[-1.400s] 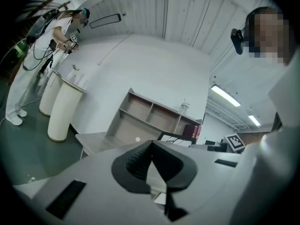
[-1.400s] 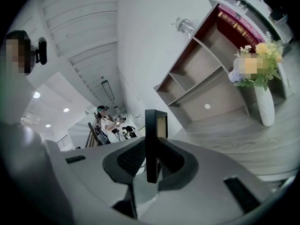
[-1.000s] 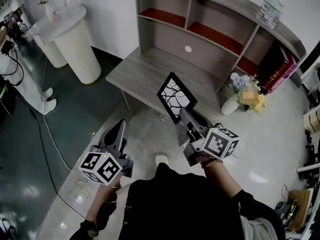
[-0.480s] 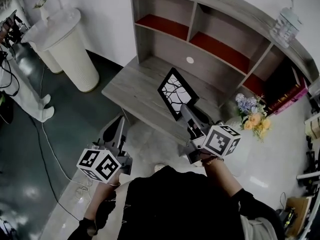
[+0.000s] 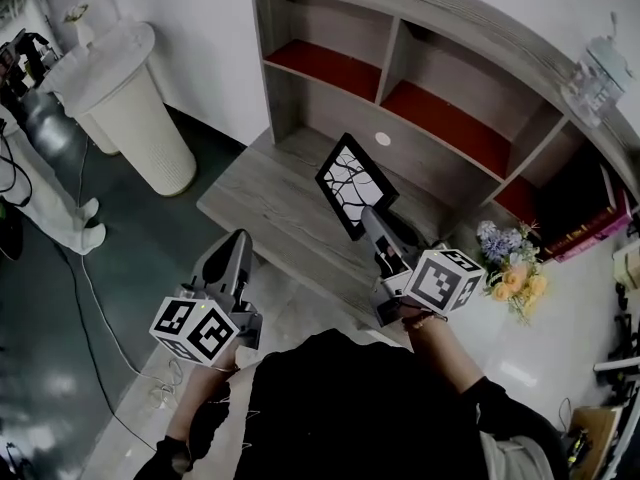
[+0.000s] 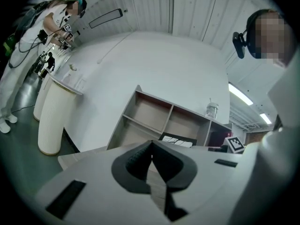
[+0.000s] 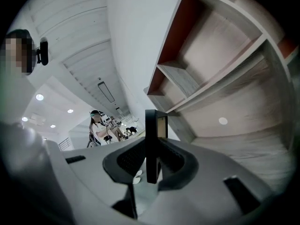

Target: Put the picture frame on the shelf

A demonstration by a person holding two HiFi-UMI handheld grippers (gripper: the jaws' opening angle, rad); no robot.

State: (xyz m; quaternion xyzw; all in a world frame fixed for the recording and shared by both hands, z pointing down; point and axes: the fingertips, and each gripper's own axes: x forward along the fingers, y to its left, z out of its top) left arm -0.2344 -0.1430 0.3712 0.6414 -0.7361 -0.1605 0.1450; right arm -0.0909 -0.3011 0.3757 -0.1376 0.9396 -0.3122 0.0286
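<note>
The picture frame [image 5: 353,184] is black-edged with a white picture of dark branches. My right gripper [image 5: 372,218] is shut on its lower corner and holds it tilted above the grey desk top [image 5: 262,205]. In the right gripper view the frame [image 7: 151,144] shows edge-on between the two pads. The grey shelf unit [image 5: 400,63] with red-floored compartments stands at the back of the desk, just beyond the frame. My left gripper [image 5: 237,246] hangs low on the left, off the desk's front edge, shut with nothing in it. From the left gripper view the frame [image 6: 178,139] appears in front of the shelf [image 6: 154,118].
A white ribbed pedestal [image 5: 130,103] stands to the left of the desk. A flower bunch [image 5: 512,268] sits on the floor at the right, and a glass jar [image 5: 595,73] stands on the shelf top. A person in white [image 5: 35,178] stands at the far left among floor cables.
The view has moved closer to the desk and shelf, and my right gripper has carried the frame farther over the desk top. The left gripper has kept its place.
</note>
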